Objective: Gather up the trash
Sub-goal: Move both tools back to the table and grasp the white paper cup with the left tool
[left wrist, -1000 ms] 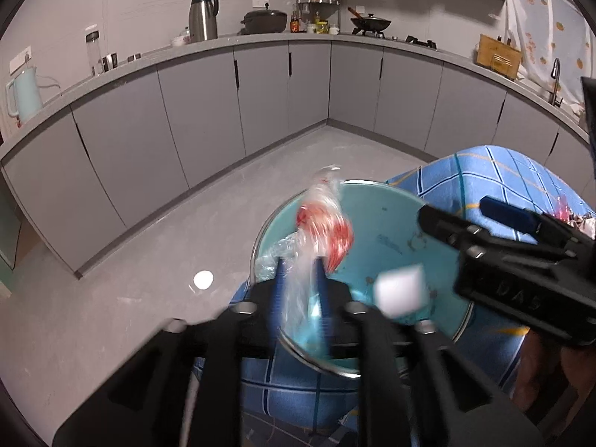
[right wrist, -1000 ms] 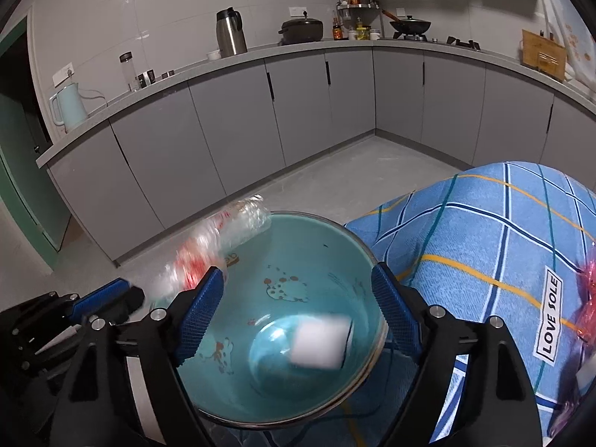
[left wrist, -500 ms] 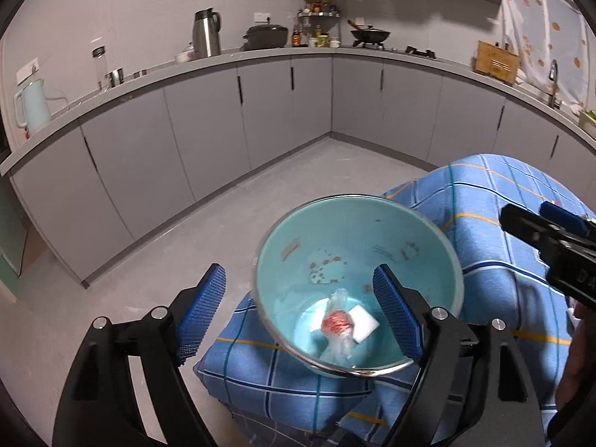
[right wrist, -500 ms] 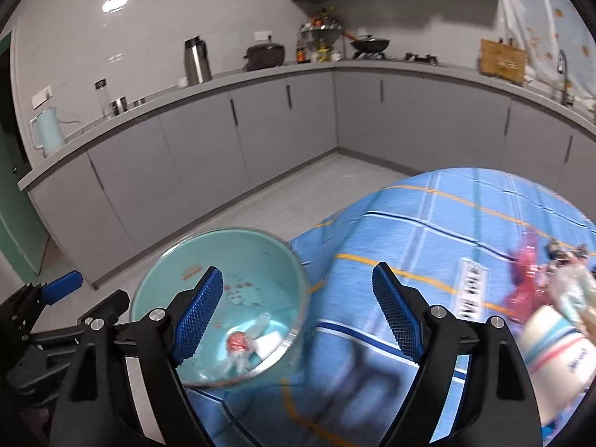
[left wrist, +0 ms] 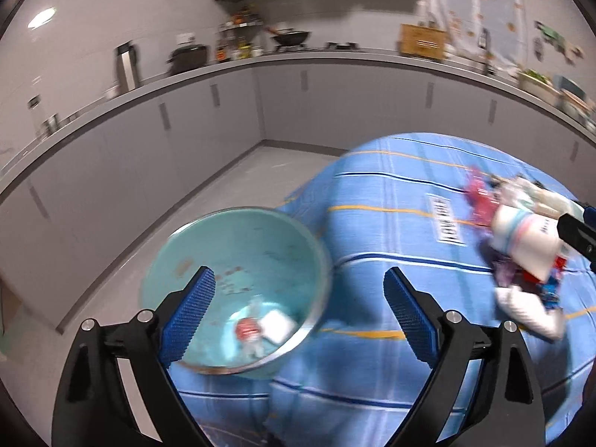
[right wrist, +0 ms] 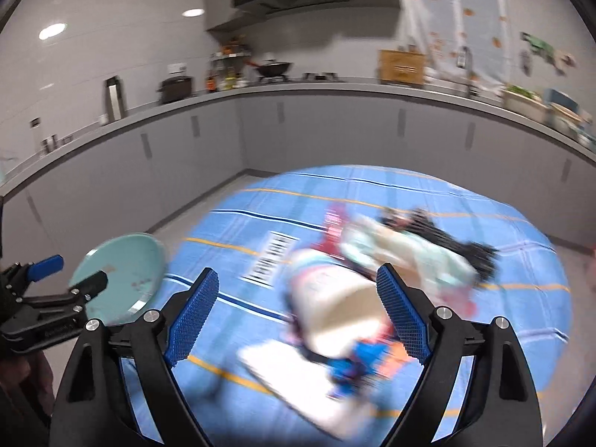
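Note:
A teal bowl point(left wrist: 260, 238) stands at the left edge of the blue checked tablecloth point(left wrist: 391, 223). Inside it lie a clear wrapper with a red patch point(left wrist: 249, 329) and a white square piece point(left wrist: 277, 326). My left gripper point(left wrist: 298, 279) hovers over the bowl's right rim, its jaws opening with nothing between them. A blurred trash pile point(right wrist: 372, 260) lies mid-table: a paper cup point(right wrist: 335, 309) on its side, a white flat piece point(right wrist: 290, 376), blue and red wrappers point(right wrist: 354, 368). My right gripper point(right wrist: 298, 273) hangs above the cup, jaws opening, pads clear of it.
Grey cabinets under a counter point(left wrist: 298, 59) curve around the back, with a steel flask point(left wrist: 126, 63), a wok point(left wrist: 290, 37) and a wooden box point(left wrist: 422, 39). Grey floor point(left wrist: 208, 193) lies to the left, beyond the table's edge. A white label point(left wrist: 449, 223) is sewn on the cloth.
My left gripper opened and let go of the clear wrapper, which now lies in the bowl beside the white piece. Both grippers swung right, the right one from the bowl to over the trash pile.

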A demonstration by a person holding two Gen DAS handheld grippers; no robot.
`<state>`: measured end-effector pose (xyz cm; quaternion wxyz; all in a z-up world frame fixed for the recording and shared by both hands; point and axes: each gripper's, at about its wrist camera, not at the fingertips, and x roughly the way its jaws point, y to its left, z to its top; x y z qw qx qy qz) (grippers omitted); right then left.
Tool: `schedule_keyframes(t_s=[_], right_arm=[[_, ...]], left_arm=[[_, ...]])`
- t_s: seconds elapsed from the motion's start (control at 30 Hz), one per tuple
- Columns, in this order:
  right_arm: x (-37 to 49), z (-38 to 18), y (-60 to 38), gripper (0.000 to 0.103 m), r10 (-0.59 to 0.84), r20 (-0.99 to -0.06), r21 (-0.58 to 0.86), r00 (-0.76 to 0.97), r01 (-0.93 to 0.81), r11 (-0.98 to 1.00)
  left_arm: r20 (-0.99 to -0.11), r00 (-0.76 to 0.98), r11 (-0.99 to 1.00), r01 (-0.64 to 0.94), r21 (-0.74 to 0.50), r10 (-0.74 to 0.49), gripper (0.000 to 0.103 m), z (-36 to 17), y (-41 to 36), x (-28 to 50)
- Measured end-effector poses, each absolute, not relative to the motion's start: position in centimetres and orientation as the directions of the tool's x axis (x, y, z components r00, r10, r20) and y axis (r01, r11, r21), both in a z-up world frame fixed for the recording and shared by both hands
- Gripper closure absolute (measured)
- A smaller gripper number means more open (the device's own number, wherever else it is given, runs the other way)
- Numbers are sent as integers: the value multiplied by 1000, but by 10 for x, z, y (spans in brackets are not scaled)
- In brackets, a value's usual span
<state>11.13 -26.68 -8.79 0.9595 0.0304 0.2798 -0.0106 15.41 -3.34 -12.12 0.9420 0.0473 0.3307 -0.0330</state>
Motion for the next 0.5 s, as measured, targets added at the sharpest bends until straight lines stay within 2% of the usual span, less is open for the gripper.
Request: schedule_keyframes(t_s=[0.23, 0.5], right_arm=[[89, -96, -327, 17, -104, -534, 88, 839, 178, 980], [74, -104, -366, 17, -159, -533, 114, 831, 257, 960]], left_arm=[[-612, 780, 968, 234, 92, -130, 12, -115, -105, 149], [-606, 769, 935, 336, 115, -202, 11, -109, -162, 149]])
